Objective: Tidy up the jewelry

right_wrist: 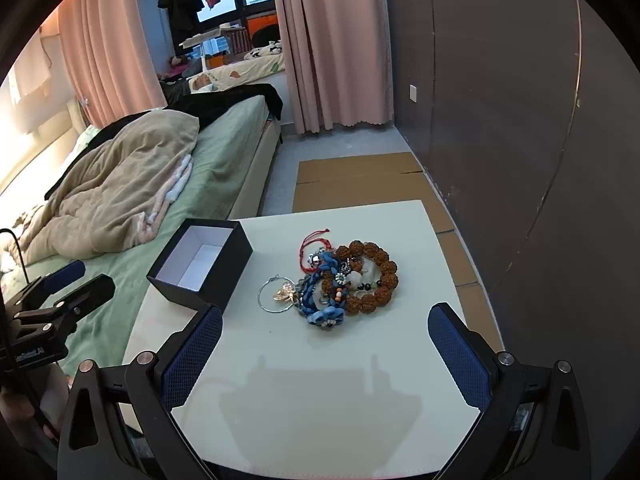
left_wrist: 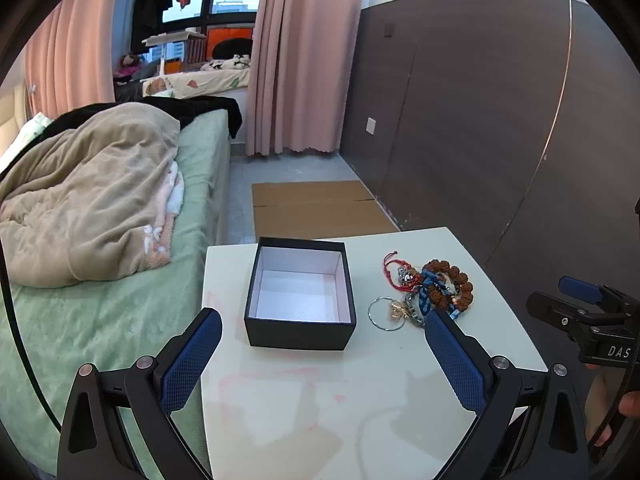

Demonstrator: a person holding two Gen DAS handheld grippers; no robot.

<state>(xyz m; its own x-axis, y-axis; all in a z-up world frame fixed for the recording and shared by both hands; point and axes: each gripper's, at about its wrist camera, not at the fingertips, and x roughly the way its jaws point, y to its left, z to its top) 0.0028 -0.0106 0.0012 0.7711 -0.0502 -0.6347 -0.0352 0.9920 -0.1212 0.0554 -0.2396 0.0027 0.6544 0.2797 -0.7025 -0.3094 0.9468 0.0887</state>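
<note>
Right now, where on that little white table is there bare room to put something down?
The near part of the white table, between the two open grippers and the jewelry pile, is bare. A narrow strip lies between the black box and the pile. The far right corner behind the pile is bare too. The box itself holds nothing. It is crowded only at the tangled pile.

Box [left_wrist: 300, 332] black outside, white inside. Right of box: bracelet [right_wrist: 376, 280] brown-beaded, cord [right_wrist: 310, 246] red, braid [right_wrist: 320, 300] blue. Table [right_wrist: 320, 400] white.
</note>
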